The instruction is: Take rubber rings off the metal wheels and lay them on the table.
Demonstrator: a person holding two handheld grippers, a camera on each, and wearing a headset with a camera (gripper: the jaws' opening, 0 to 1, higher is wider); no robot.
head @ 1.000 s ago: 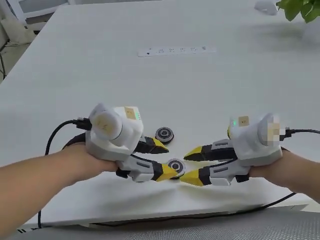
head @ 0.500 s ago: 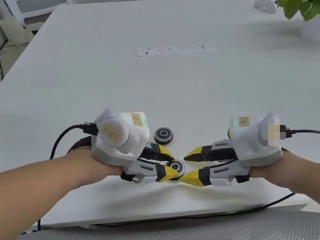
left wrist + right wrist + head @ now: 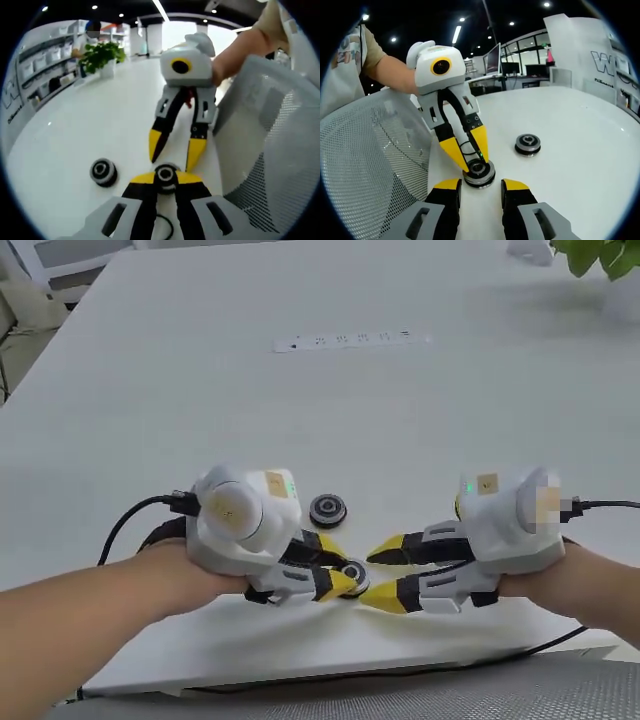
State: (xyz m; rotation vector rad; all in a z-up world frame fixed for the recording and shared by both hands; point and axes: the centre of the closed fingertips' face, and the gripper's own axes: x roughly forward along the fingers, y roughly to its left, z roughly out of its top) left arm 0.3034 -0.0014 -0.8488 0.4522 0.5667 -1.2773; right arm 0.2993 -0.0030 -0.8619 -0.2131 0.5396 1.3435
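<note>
White bench [image 3: 300, 400], front edge: 1 small rubber-ringed metal wheel [image 3: 352, 572] was clamped in the left tongs [image 3: 343, 566]. The right tongs [image 3: 370, 578] gaped just beside it. A 2nd wheel [image 3: 328, 510] lay near, untouched. Step judged: stripping the 1st ring; next, the right tongs needed to pinch the rubber rim.
</note>
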